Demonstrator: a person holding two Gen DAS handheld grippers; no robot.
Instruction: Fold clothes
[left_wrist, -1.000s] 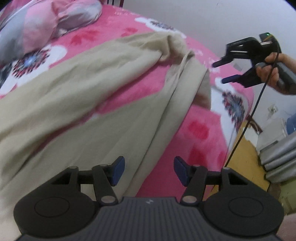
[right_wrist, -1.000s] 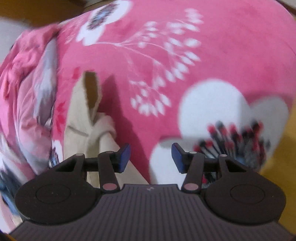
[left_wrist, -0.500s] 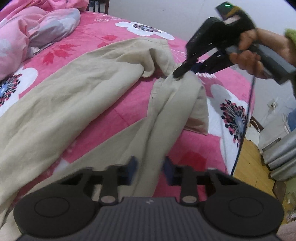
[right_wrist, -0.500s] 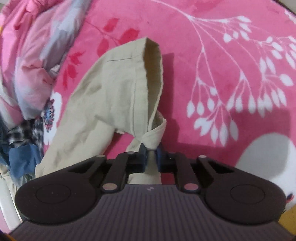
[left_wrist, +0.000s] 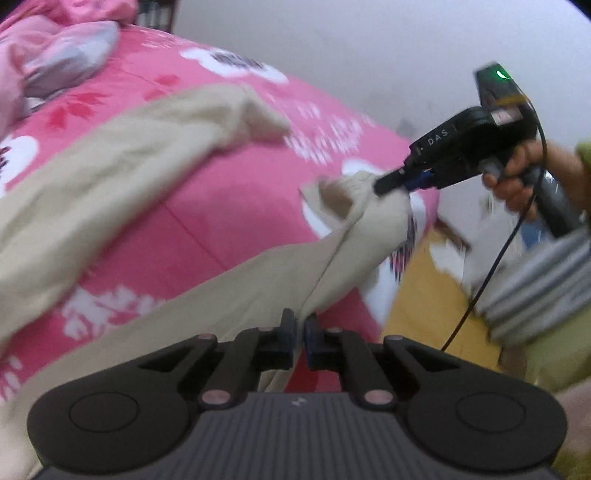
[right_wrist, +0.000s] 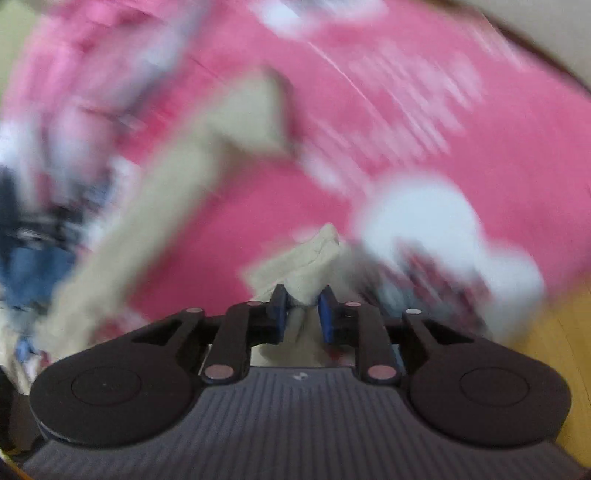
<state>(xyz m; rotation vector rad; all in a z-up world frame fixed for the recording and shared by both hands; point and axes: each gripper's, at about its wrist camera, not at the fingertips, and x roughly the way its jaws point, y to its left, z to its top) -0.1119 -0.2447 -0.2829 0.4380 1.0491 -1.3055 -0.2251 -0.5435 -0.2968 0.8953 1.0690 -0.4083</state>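
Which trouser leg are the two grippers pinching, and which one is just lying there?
The nearer trouser leg is pinched by both the left gripper and the right gripper. The far trouser leg just lies on the pink blanket.

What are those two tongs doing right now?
Left tongs: shut on the beige garment.
Right tongs: opening, a bunched fold of the garment between them.

Left gripper (left_wrist: 300, 332): jaws pinched nearly closed on a fold of beige cloth (left_wrist: 258, 280), pointing steeply down. Right gripper (right_wrist: 301, 310): jaws opening, bunched cloth between the blue pads (right_wrist: 277, 314), apparently touching both. In the left wrist view, a hand (left_wrist: 517, 177) grips the right gripper's handle, fingers curled, cable trailing below.
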